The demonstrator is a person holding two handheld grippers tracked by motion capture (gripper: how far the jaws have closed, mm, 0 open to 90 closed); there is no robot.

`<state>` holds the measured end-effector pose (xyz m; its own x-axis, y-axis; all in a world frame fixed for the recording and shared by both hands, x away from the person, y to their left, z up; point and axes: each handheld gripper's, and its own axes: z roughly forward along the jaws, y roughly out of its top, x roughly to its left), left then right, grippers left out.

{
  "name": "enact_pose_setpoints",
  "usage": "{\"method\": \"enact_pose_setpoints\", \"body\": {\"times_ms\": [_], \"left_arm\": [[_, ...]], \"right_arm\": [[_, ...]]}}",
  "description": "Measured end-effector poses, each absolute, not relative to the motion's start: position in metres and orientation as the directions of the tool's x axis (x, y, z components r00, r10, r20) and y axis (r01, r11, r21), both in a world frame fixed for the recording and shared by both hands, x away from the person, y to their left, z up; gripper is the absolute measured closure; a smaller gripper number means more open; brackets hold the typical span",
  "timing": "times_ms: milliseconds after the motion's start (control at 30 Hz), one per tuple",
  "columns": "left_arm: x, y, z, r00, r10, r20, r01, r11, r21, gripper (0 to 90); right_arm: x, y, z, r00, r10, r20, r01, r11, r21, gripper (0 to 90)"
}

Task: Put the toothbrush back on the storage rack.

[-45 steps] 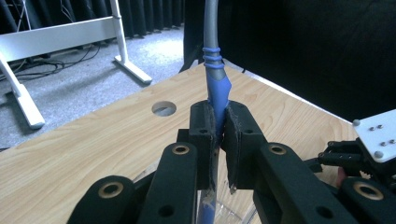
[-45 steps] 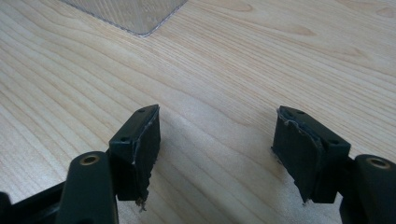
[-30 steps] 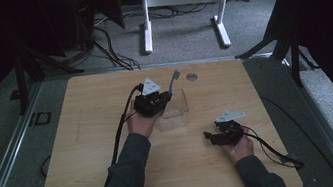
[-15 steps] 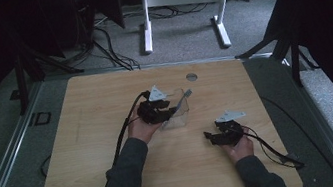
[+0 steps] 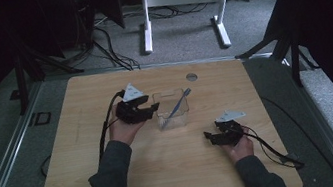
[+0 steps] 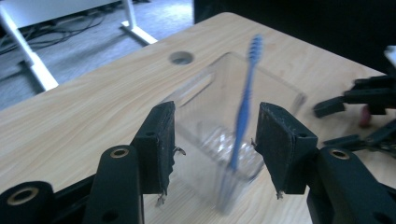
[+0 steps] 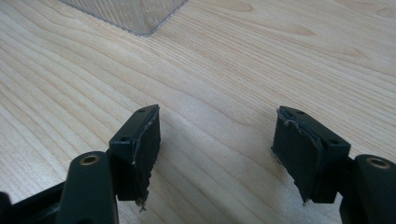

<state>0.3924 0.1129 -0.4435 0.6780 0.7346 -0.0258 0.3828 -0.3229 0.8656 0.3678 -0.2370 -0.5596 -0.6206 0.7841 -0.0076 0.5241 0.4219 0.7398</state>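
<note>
Resting low near the table's (image 5: 93,186) front edge, the right gripper (image 5: 217,137) has its jaws spread wide over bare wood, nothing between them. One left gripper (image 5: 151,110), farther in, stands just beside the clear container (image 5: 172,115); its jaws have just been opening and now stand wide apart, pressing on nothing, the container and brush showing beyond their gap. One toothbrush (image 6: 245,105): blue, slim, handle foot down inside the container, bristle head up, long axis leaning toward the far right rim in the high view. One container: transparent, rectangular, open-topped, near the table's middle. One round hole (image 5: 191,76) beyond it. Two grippers counted.
</note>
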Motion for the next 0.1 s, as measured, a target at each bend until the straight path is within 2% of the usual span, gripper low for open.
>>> {"method": "enact_pose_setpoints", "body": {"times_ms": [100], "left_arm": [[0.392,0.13,-0.452,0.633,0.772,-0.049,0.419,-0.29,0.861,46.7]], "right_arm": [[0.368,-0.237,-0.56,-0.621,0.784,-0.008,0.524,0.422,0.739,31.4]]}}
